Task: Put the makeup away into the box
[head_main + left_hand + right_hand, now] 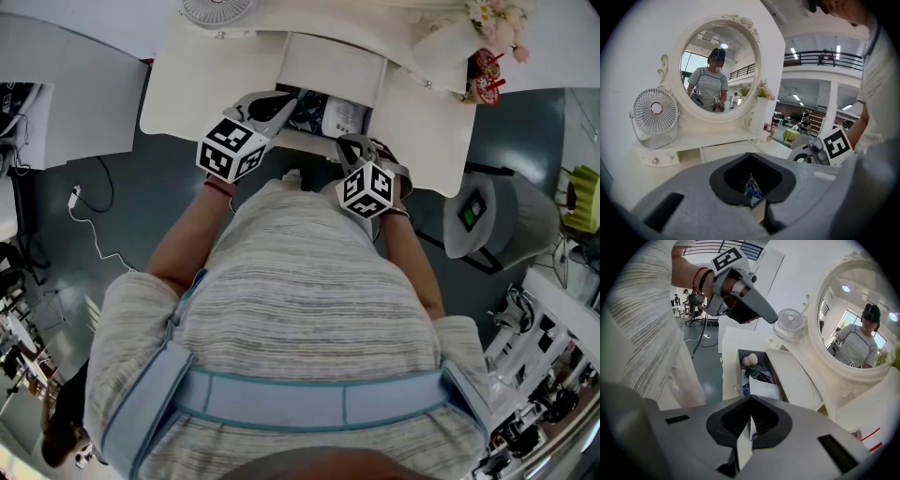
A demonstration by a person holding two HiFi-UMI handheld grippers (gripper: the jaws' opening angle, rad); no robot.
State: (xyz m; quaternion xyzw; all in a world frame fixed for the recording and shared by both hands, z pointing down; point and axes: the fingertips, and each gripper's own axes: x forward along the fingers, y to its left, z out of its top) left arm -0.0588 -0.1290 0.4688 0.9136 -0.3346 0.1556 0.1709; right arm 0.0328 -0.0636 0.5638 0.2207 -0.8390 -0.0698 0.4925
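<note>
Drawer (739, 363) open, makeup (758, 383) inside | left gripper (284, 102) clenched | right gripper (349, 143) clenched

White vanity (187, 84), oval mirror (719, 70), small fan (655, 112); dark grey floor (141, 206); ceiling strip lights (792, 50).

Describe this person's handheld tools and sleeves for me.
Both the left gripper and the right gripper are grey plastic, with tapering jaws lined in black. Each carries a white cube printed with black square markers. The sleeves are pale striped knit; a red band circles the left wrist.
</note>
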